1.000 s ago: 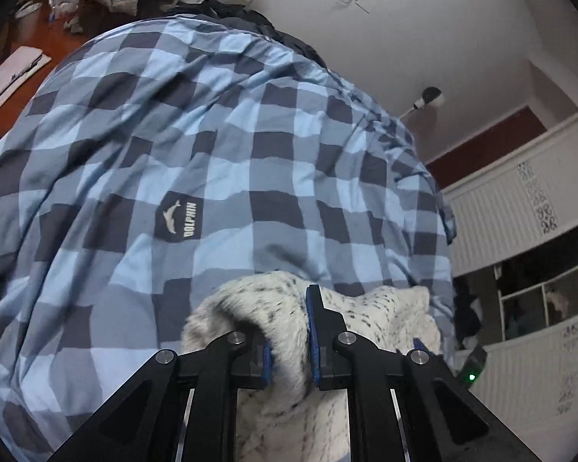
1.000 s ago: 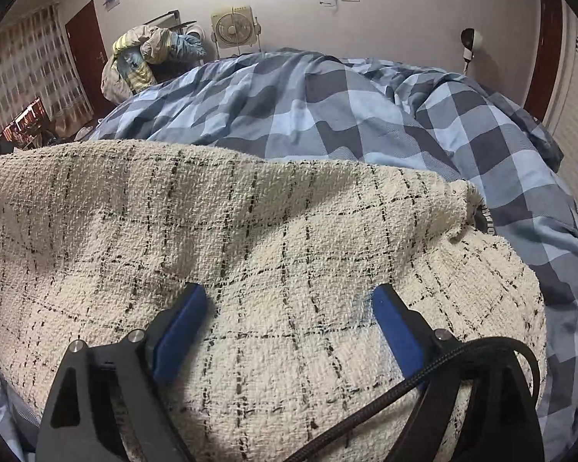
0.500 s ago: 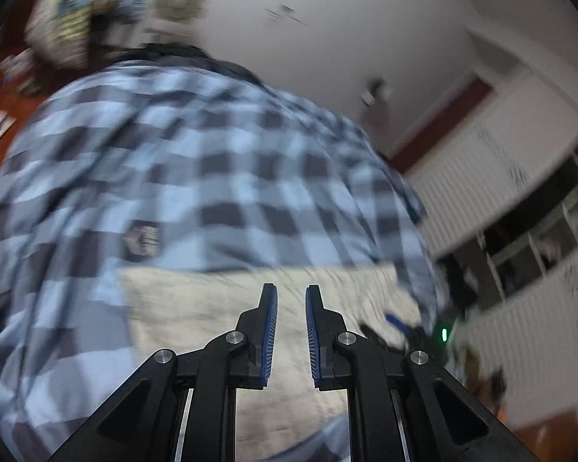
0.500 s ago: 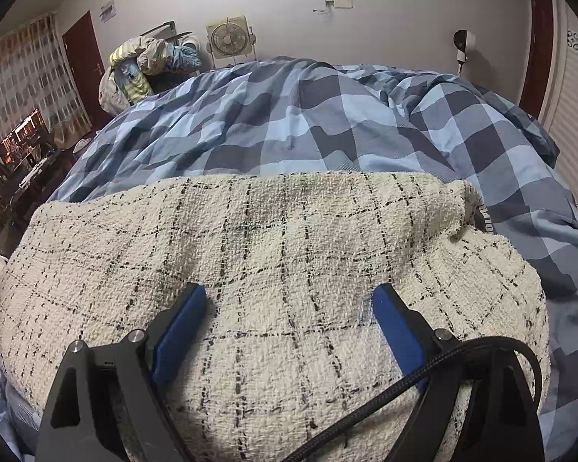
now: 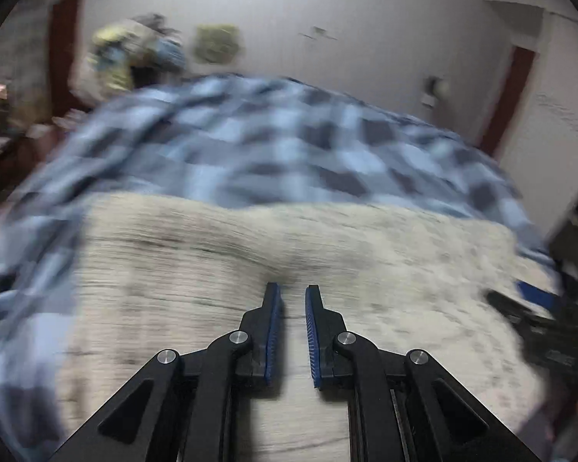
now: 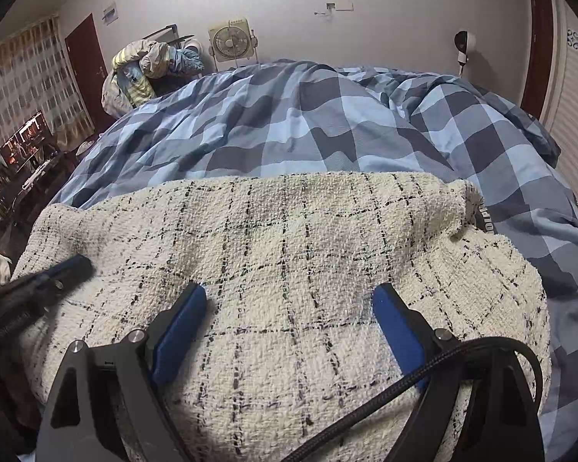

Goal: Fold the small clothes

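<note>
The cream tweed garment with thin black check lines lies spread on the bed, over the blue checked duvet, at the near edge of the bed. The right hand-held gripper sits over the garment's middle, blue pads wide apart with the cloth lying flat between them, nothing clamped. The left hand-held gripper is over the garment's near-left part, its jaws nearly together and empty; that view is blurred. A fan stands against the far wall.

No legible text; dark label beside cream garment, lettering cut off.
</note>
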### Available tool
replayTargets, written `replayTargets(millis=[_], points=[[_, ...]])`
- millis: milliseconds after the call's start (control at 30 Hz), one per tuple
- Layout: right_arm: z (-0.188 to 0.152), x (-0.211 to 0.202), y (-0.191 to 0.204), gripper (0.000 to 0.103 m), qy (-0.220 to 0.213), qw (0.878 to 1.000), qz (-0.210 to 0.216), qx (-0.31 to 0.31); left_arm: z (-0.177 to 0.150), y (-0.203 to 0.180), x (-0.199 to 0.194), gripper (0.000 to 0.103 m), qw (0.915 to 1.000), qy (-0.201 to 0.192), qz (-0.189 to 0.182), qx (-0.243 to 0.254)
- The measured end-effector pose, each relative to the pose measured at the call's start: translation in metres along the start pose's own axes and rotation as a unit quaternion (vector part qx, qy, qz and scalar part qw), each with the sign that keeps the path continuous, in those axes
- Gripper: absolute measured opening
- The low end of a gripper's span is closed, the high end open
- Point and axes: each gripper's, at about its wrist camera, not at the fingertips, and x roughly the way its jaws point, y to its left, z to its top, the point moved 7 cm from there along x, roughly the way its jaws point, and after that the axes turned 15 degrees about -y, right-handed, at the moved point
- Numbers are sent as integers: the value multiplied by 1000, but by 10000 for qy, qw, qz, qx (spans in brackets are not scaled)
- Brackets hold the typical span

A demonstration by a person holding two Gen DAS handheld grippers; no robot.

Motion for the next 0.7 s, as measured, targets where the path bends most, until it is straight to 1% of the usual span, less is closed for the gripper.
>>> replayTargets(millis=[33, 100, 167, 367, 700], points=[[0, 0, 0, 86, -14, 10000, 8, 18, -1, 7, -2, 12, 9999, -47, 43, -157], [0, -1, 0, 86, -27, 10000, 17, 25, -3, 15, -2, 12, 9987, -63, -144, -487], [0, -3, 1, 86, -59, 10000, 21, 17, -2, 20, -4, 12, 9979, -105, -204, -609], [-1, -3, 0, 86, -61, 10000, 19, 9, -6, 10, 2, 12, 9995, -52, -44, -299], [-2, -3, 0, 86, -62, 10000, 27, 16, -6, 10, 1, 12, 9995, -48, -46, -297]])
